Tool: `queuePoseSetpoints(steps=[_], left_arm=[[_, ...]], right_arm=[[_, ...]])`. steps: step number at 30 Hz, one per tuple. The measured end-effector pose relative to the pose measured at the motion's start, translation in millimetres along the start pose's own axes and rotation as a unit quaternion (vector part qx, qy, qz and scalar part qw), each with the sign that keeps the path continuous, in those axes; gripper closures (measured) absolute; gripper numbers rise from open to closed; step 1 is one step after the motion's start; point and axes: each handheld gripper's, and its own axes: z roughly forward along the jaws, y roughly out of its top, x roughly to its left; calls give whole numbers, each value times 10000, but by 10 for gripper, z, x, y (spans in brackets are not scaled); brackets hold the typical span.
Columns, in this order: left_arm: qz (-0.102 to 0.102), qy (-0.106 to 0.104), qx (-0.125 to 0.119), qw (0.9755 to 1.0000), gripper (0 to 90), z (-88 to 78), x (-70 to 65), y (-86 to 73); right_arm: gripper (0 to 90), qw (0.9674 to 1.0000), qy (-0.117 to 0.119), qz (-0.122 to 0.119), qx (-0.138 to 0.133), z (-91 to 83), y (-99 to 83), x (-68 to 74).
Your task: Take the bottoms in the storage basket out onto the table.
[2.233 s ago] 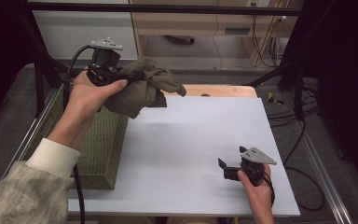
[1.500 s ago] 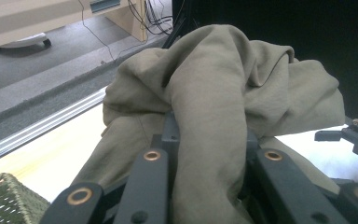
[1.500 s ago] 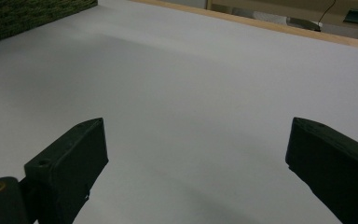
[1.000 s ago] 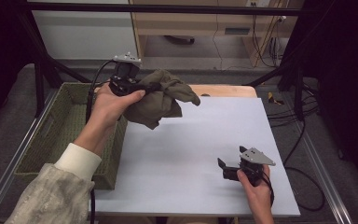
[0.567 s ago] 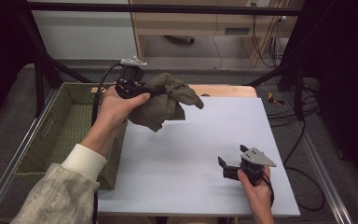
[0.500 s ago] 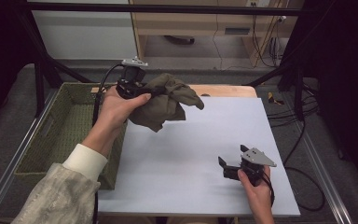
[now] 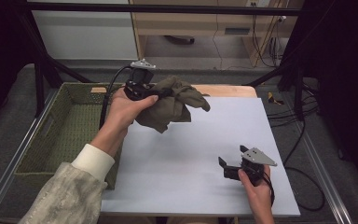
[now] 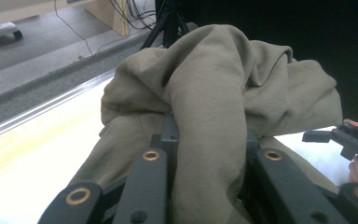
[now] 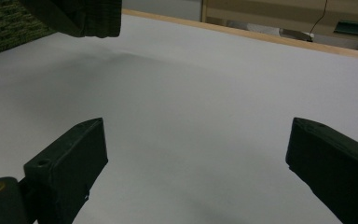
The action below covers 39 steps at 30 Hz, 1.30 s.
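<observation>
Olive-drab cloth [image 7: 170, 105], crumpled, bunched in soft folds. Held off the white tabletop [image 7: 196, 158] toward its 11 o'clock corner, pinched in the left gripper [image 7: 161, 93], loose end drooping below, another fold jutting toward 3 o'clock.

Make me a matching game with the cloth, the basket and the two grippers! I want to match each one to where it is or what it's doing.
Things:
1. cloth
2. basket
3. left hand-held gripper
4. right hand-held gripper

States:
A. open, low over the white table near its front edge
B. sits at the left side of the table, green and woven
C. shut on something olive
D. bunched up, held in the air

Pairs: 1-D, 2-B, 3-C, 4-A
</observation>
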Motion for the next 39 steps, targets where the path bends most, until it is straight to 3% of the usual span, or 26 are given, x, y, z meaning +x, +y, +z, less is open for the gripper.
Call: queuePoseSetpoints(steps=[35,39], left_arm=[[24,-268,68,9996,736,361,-174,-29],[196,-226,145,9994,736,429,-204,-30]], right_arm=[[60,10000,30,51,21,-7,1,-10],[60,10000,27,42,33,-6,3,-8]])
